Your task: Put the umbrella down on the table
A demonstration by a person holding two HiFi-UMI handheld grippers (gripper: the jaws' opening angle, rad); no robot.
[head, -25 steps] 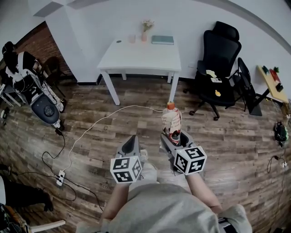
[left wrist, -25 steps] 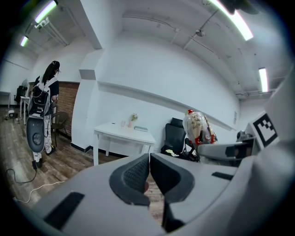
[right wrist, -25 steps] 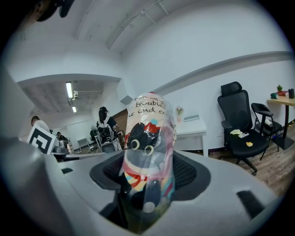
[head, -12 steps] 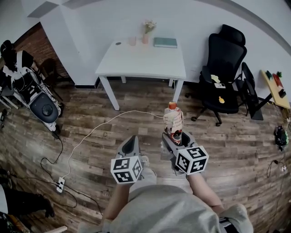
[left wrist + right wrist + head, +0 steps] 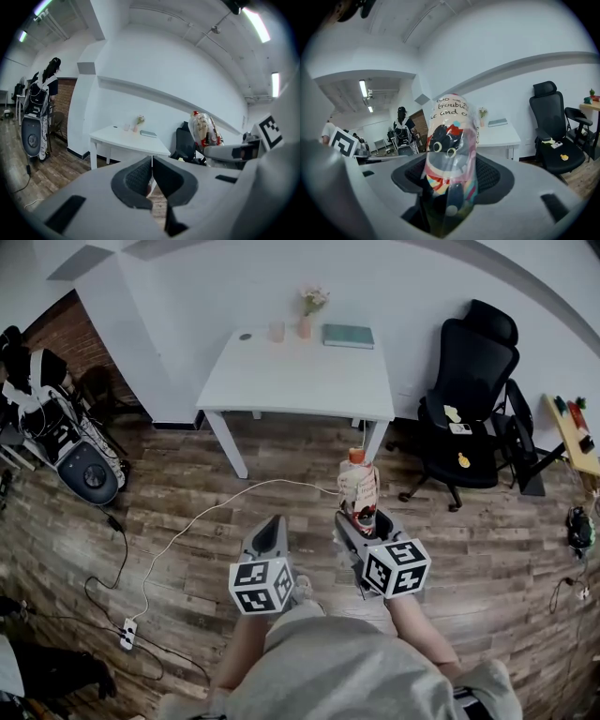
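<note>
A folded umbrella in a clear printed sleeve with an orange-red tip stands upright in my right gripper, which is shut on its lower part. In the right gripper view the umbrella fills the middle between the dark pads, cartoon eyes facing the camera. My left gripper is shut with nothing in it; its pads meet in the left gripper view, where the umbrella shows at the right. The white table stands ahead against the wall, beyond both grippers.
On the table's far edge stand a small flower vase, a cup and a teal book. A black office chair is at the right. A white cable and power strip lie on the wood floor. Equipment stands at the left.
The table and chair have come a little nearer and lower in the head view as the person steps forward. Both grippers hold the same pose, the umbrella still upright.
</note>
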